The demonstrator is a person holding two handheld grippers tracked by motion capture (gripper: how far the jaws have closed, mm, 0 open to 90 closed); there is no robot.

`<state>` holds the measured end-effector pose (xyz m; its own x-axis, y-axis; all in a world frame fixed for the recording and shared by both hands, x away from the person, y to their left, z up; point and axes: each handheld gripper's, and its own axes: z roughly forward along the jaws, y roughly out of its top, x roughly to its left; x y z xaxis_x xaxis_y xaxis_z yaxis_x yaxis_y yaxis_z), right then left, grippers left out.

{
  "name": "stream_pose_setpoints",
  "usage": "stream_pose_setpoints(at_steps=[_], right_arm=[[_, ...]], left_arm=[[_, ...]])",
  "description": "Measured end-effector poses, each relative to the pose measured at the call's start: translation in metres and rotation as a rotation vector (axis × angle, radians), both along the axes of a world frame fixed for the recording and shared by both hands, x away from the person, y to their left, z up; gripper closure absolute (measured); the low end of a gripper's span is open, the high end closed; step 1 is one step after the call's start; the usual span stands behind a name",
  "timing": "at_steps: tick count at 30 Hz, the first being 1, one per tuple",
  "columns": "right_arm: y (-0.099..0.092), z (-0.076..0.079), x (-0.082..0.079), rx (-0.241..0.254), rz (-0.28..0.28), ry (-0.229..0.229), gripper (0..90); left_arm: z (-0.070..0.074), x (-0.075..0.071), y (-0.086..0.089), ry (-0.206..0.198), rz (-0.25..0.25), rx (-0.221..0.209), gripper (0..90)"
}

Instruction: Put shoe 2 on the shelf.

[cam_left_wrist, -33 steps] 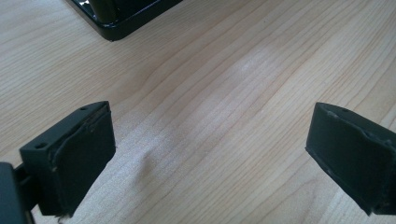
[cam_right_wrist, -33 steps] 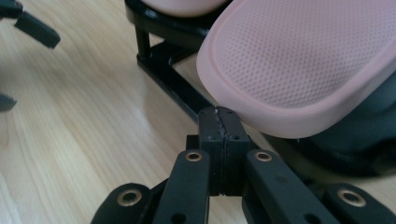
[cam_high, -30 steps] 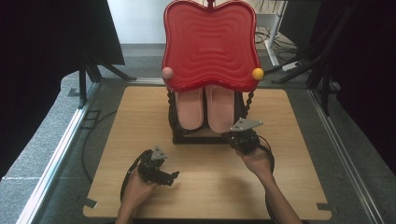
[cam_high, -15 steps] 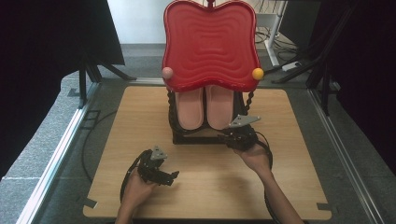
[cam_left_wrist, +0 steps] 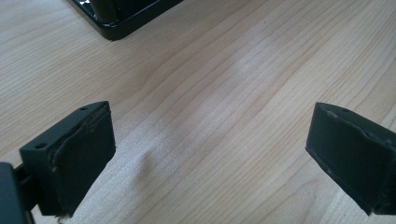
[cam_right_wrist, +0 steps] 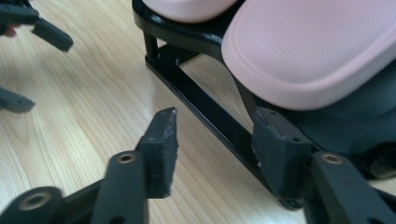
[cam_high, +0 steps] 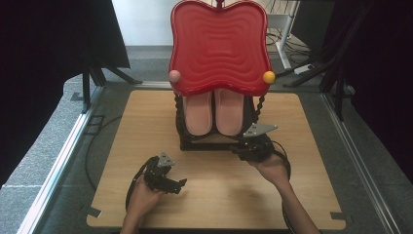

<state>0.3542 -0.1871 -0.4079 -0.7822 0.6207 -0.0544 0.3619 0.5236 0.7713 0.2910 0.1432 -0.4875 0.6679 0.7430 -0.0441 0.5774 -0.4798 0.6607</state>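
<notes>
A black rack (cam_high: 209, 142) stands mid-table with a pair of pink slippers (cam_high: 216, 112) leaning on it, soles up. A red wavy panel (cam_high: 220, 46) tops the rack. My right gripper (cam_high: 242, 149) is at the rack's front right corner. In the right gripper view it (cam_right_wrist: 215, 121) is open, its jaws on either side of the black base bar (cam_right_wrist: 205, 112), with one pink slipper (cam_right_wrist: 308, 51) just above and untouched. My left gripper (cam_high: 178, 185) rests low near the front edge; it (cam_left_wrist: 210, 126) is open wide over bare wood, holding nothing.
The wooden table (cam_high: 146, 122) has bare room left and right of the rack. A pink ball (cam_high: 174, 75) and a yellow ball (cam_high: 268, 76) sit at the red panel's lower corners. Black stands and cables lie on the floor around the table.
My right gripper has shifted slightly at the rack's front right corner. The left gripper has stayed where it was.
</notes>
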Motion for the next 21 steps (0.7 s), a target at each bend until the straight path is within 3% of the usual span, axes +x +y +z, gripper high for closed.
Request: stream_pose_setpoints(at_steps=[12,21], right_arm=[[-0.023,0.000,-0.015,-0.053,-0.012,0.044,14.1],[-0.047,0.000,-0.029,-0.087,-0.053,0.048,6.3]], left_arm=[[0.003,0.000,0.004,-0.011,0.002,-0.008,1.2],[0.004,-0.001,0.005,-0.015,0.001,-0.006,0.9]])
